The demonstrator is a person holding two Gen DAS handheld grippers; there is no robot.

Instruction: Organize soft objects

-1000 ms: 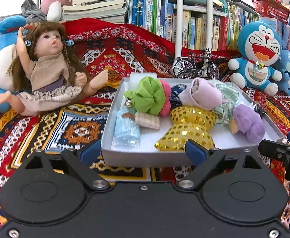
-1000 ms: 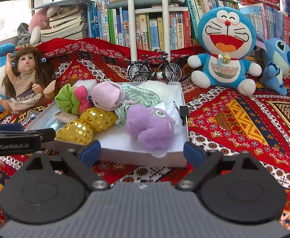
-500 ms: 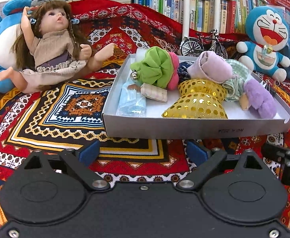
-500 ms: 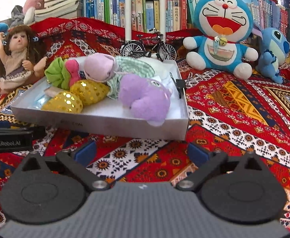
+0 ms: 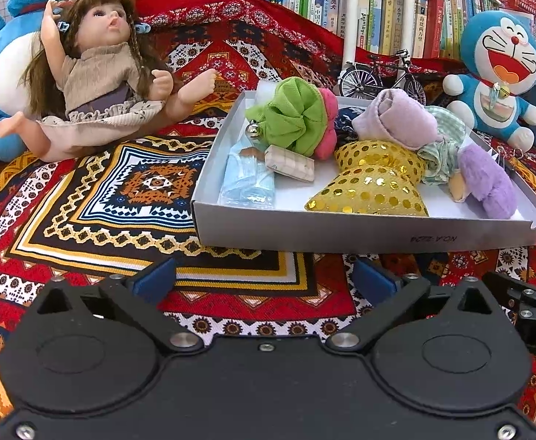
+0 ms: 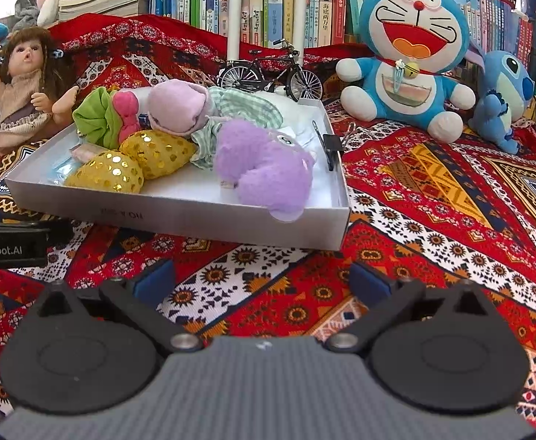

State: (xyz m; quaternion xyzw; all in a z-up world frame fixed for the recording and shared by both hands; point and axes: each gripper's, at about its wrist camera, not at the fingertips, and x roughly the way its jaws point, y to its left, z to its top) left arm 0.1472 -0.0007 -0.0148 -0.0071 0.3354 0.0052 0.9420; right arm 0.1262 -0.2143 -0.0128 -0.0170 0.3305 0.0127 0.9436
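Observation:
A shallow white box (image 5: 341,233) lies on the patterned red cloth. It holds a green ruffled cloth (image 5: 293,117), a gold sequinned bow (image 5: 374,183), a rolled lilac sock (image 5: 396,121), a purple plush (image 5: 488,179), a green checked cloth (image 5: 444,146) and a pale blue packet (image 5: 247,179). My left gripper (image 5: 264,275) hovers in front of the box's near wall, its jaws opening with only cloth between them. My right gripper (image 6: 262,277) stands open and empty before the box's right front corner (image 6: 337,227).
A doll (image 5: 99,84) sits left of the box against a blue plush. A model bicycle (image 5: 381,73) stands behind the box. A Doraemon plush (image 6: 407,55) and a Stitch plush (image 6: 502,91) sit at the right. Bookshelves line the back. A binder clip (image 6: 330,146) grips the box's right wall.
Both grippers have sunk and drawn back from the box. Their fingertips, which overlapped its near wall a second ago, now show only the patterned cloth between them.

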